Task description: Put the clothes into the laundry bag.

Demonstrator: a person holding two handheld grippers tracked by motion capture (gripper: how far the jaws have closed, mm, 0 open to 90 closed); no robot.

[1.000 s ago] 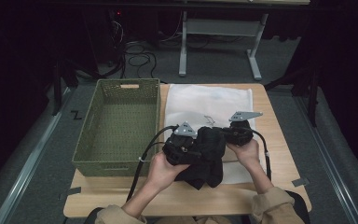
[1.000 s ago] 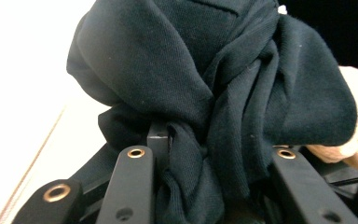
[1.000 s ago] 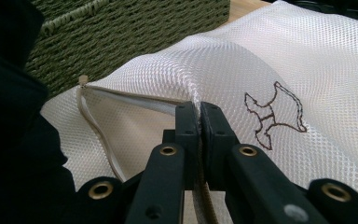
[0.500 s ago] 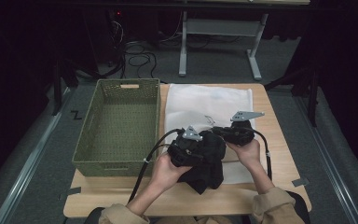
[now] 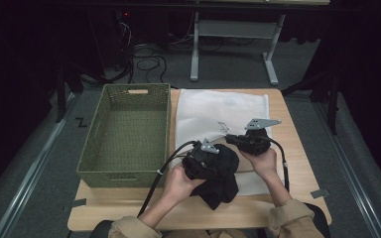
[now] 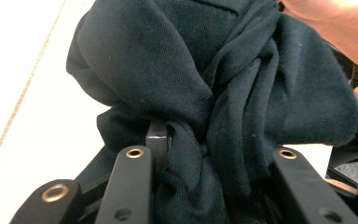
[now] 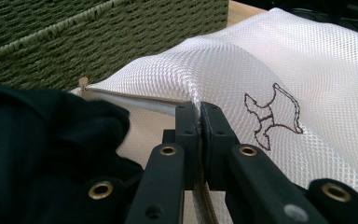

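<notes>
The wooden desk (image 5: 297,163) holds a big green basket (image 5: 124,134) and, beside it, a flat white mesh bag (image 5: 218,114). On the bag's near end sits a bundled dark cloth (image 5: 221,171). The left claw (image 6: 209,154) is clamped on that cloth. The right claw (image 7: 199,116) is pinched tight on the bag's edge and lifts it up, so the mouth gapes a little. This looks like the stuffing step. Next, the cloth must be pushed into that gap while the edge is held high.
</notes>
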